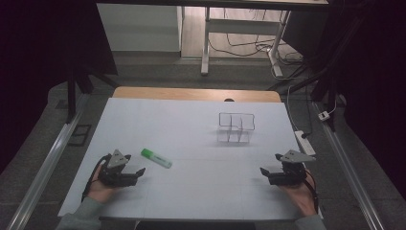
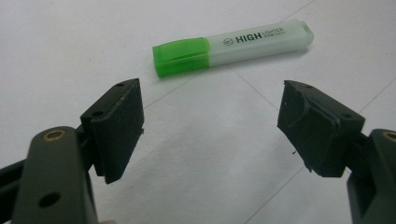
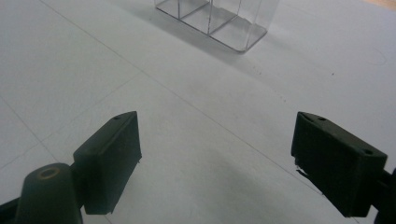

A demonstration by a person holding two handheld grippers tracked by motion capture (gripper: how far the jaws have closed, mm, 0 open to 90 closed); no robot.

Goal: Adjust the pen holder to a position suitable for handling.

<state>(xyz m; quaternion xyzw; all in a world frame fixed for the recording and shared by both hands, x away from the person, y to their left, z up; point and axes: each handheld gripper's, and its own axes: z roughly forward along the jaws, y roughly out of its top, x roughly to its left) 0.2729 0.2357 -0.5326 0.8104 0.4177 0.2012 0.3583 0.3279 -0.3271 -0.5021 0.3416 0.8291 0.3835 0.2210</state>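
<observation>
The left tool [image 1: 136, 173] is gaping wide at lower left, just short of the green highlighter [image 1: 156, 158]; the right tool [image 1: 266, 173] is gaping wide at lower right, holding nothing.

Just ahead of your left gripper [image 2: 210, 126] lies the plastic highlighter pen with a bright green cap and a pale, frosted green-white barrel [image 2: 233, 46]; the barrel carries dark printed lettering. That gripper's jaws are matt black, set on dark olive-grey arms with small brass-coloured rivets, and a light grey three-cornered plate sits on top of it. Your right gripper [image 3: 215, 158] has the same black jaws and a grey plate. Beyond it stands the clear, colourless plastic organiser box [image 3: 219, 18], its edges showing as dark lines. Under both grippers the white paper-covered table [image 1: 191, 187] bears thin grey lines, with a light wood edge at its far side.
</observation>
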